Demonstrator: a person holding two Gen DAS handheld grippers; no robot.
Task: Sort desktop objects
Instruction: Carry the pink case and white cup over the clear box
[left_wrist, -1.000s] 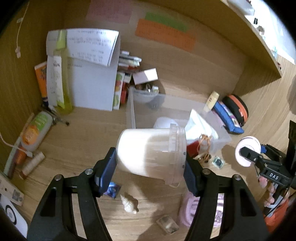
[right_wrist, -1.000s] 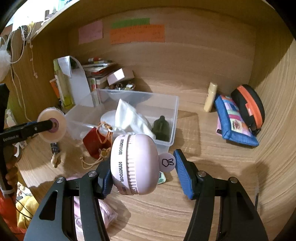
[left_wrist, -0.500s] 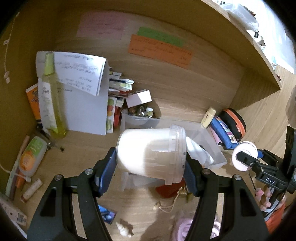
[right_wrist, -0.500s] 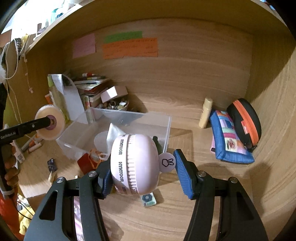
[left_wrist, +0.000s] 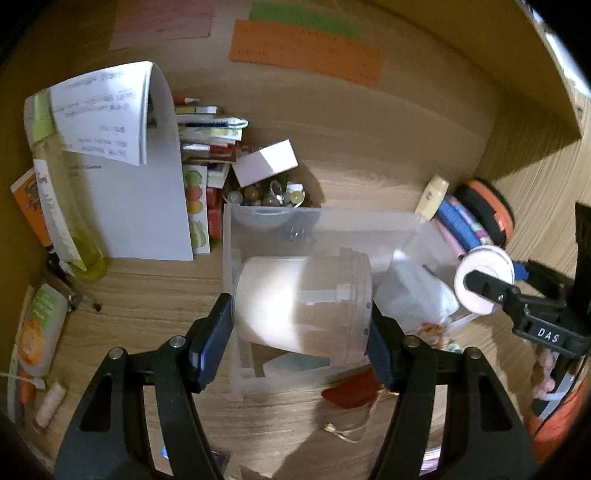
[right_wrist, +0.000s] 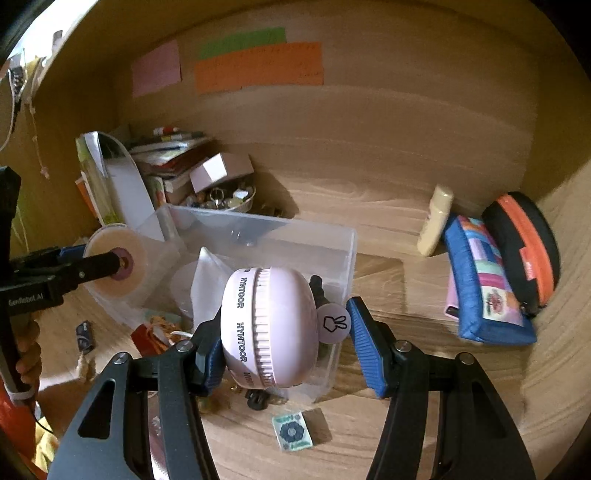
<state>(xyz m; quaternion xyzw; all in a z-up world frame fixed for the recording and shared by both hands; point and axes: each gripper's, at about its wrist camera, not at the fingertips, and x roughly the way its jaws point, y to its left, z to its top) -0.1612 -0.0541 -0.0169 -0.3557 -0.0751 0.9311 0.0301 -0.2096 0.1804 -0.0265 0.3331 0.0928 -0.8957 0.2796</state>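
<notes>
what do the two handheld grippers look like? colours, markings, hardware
Both match: the left gripper and right gripper have matte black slotted arms with silver pivot bolts and ribbed blue pads. White lettering marks each body: "GenRobot.AI" on the left, "DAS" on the right. A bare hand grips the left handle. No cables visible.
</notes>
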